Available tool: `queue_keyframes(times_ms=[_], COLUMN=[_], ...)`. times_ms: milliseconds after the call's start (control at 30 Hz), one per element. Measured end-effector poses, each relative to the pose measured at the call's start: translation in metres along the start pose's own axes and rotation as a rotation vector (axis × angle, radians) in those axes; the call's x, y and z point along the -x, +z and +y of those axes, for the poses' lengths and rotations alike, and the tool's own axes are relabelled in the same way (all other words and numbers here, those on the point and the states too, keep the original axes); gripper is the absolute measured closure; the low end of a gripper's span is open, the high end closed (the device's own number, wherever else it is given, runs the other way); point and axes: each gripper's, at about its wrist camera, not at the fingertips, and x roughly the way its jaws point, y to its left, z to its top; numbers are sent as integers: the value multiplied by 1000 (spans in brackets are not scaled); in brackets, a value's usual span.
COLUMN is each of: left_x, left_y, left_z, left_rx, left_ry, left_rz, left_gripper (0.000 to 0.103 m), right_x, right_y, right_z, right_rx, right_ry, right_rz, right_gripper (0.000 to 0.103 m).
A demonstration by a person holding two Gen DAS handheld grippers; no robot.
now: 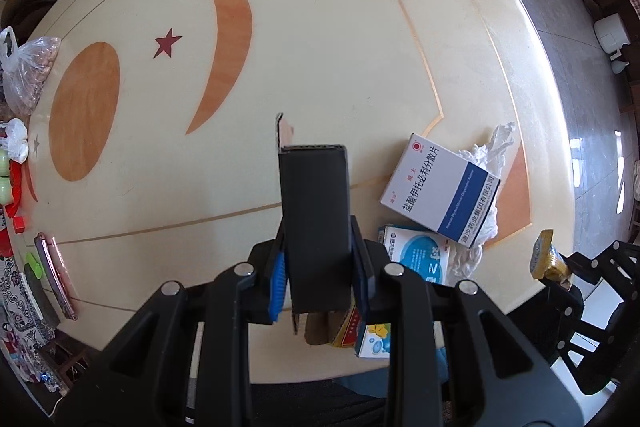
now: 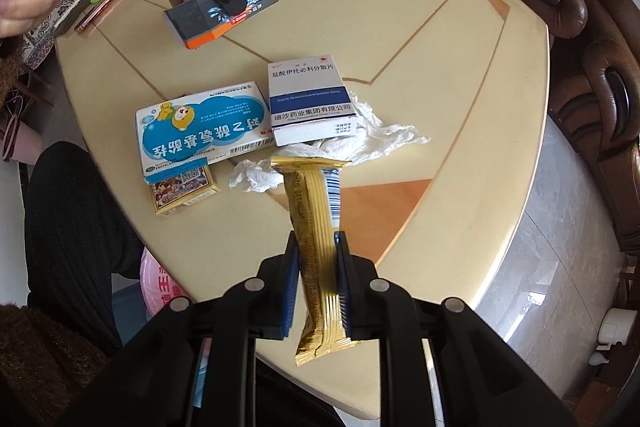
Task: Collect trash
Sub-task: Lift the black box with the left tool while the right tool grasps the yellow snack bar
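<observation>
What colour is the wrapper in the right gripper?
Shiny gold wrapper, with a white barcode patch; the right wrist view shows it best.

**Trash on the table and in the grip**

A black carton (image 1: 314, 227) is held upright, clamped. A gold wrapper (image 2: 320, 247) is pinched lengthwise. At its 11 o'clock lie a white-blue medicine box (image 2: 308, 99), a cartoon box (image 2: 200, 127), and crumpled tissue (image 2: 372, 139).

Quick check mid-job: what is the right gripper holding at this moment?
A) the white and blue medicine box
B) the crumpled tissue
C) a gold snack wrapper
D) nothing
C: the right gripper has its fingers shut on the gold snack wrapper, held above the table, while the tissue and medicine box lie on it.
</observation>
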Motion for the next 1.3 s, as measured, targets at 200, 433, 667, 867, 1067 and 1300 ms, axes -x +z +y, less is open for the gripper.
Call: queue_keyframes(times_ms=[200, 433, 667, 867, 1067, 1300], left_x=[36, 76, 81, 84, 81, 66], left_y=[-40, -95, -157, -198, -231, -261], left_z=[-10, -7, -14, -22, -28, -38], left_rx=[-23, -53, -87, -123, -139, -152], left_ry=[11, 23, 17, 10, -6, -36], left_rz=[-62, -121, -161, -179, -194, -197], left_gripper=[76, 76, 76, 76, 76, 76], right_x=[20, 50, 73, 86, 98, 99], right_y=[-6, -12, -31, -48, -67, -87], right_z=[9, 30, 55, 83, 111, 135], right_rx=[-25, -53, -66, -55, -42, -45], right_ry=[-24, -44, -60, -70, -74, -58], right_rz=[-14, -57, -88, -101, -117, -129], right_gripper=[85, 85, 85, 85, 85, 85])
